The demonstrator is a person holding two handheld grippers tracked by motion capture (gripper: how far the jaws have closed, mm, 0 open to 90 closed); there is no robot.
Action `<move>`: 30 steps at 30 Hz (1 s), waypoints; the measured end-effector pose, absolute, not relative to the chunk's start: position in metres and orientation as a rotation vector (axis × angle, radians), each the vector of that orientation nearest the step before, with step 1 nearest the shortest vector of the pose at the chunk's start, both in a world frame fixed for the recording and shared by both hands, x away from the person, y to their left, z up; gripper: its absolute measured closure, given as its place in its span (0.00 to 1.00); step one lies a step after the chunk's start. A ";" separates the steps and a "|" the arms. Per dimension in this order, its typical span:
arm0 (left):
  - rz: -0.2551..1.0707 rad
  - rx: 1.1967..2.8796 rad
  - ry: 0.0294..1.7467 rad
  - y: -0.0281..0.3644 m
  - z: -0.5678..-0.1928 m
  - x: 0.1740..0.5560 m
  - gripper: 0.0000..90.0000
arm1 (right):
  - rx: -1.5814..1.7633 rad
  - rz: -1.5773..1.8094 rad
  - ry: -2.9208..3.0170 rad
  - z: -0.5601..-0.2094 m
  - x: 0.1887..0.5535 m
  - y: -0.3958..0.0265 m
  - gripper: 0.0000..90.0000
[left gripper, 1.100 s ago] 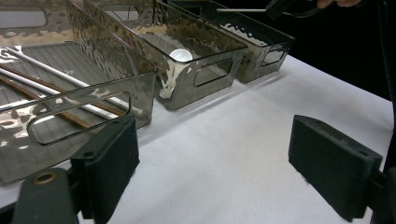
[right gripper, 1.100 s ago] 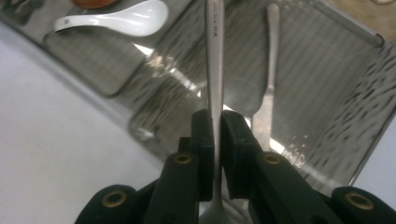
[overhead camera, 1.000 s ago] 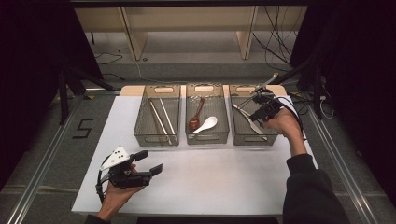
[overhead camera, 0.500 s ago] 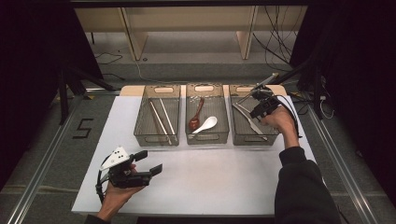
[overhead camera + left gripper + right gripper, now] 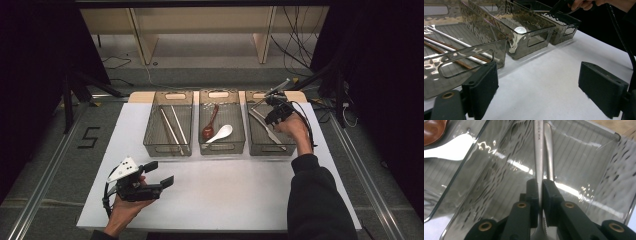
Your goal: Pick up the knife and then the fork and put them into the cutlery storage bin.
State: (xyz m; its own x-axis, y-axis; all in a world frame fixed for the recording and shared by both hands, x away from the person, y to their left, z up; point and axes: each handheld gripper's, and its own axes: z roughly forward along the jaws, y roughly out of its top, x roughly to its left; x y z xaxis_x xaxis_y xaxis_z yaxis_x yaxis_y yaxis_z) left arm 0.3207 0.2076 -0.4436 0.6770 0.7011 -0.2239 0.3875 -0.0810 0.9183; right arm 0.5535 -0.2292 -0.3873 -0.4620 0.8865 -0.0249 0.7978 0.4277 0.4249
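Right tool clenched on a flat stainless-steel knife, lowered into the right-hand smoked-plastic bin; release pending. Left tool spread, idle.

The right gripper has black jaws with brass rivets; the left gripper has a grey plate.

We are losing the far end of the steel utensil past the right gripper view's top edge, and its lower end is hiding between the pads.
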 end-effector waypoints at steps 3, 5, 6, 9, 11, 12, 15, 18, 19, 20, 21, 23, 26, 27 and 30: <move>0.327 1.699 0.887 0.208 -0.444 0.321 0.17 | 1.476 0.530 2.427 -0.390 0.556 -0.227 0.93; 0.327 1.699 0.886 0.207 -0.444 0.321 0.17 | 1.474 0.518 2.402 -0.391 0.559 -0.226 0.92; 0.327 1.699 0.885 0.207 -0.443 0.320 0.17 | 1.460 0.524 2.399 -0.392 0.560 -0.226 0.90; 0.327 1.699 0.886 0.207 -0.444 0.321 0.17 | 1.482 0.573 2.404 -0.391 0.561 -0.225 0.76; 0.327 1.699 0.887 0.207 -0.444 0.321 0.17 | 1.466 0.573 2.391 -0.388 0.560 -0.225 0.74; 0.327 1.698 0.886 0.207 -0.444 0.320 0.17 | 1.469 0.592 2.391 -0.387 0.558 -0.225 0.73; 0.327 1.697 0.885 0.207 -0.443 0.320 0.17 | 1.456 0.613 2.377 -0.382 0.554 -0.228 0.64; 0.326 1.697 0.888 0.207 -0.444 0.320 0.17 | 1.430 0.687 2.369 -0.376 0.546 -0.230 0.56; 0.324 1.696 0.890 0.207 -0.444 0.320 0.17 | 1.436 0.723 2.361 -0.374 0.543 -0.230 0.53; 0.318 1.696 0.892 0.208 -0.444 0.321 0.17 | 1.436 0.747 2.354 -0.372 0.540 -0.230 0.50; 0.319 1.696 0.893 0.208 -0.444 0.321 0.17 | 1.429 0.780 2.348 -0.370 0.537 -0.229 0.49; 0.319 1.694 0.893 0.208 -0.443 0.320 0.17 | 1.396 0.837 2.349 -0.367 0.529 -0.228 0.46; 0.317 1.697 0.894 0.208 -0.444 0.321 0.17 | 1.371 0.902 2.344 -0.364 0.517 -0.225 0.42; 0.317 1.698 0.893 0.208 -0.444 0.321 0.17 | 1.359 0.923 2.343 -0.364 0.513 -0.224 0.42; 0.314 1.701 0.894 0.208 -0.444 0.321 0.17 | 1.336 0.976 2.342 -0.364 0.501 -0.222 0.39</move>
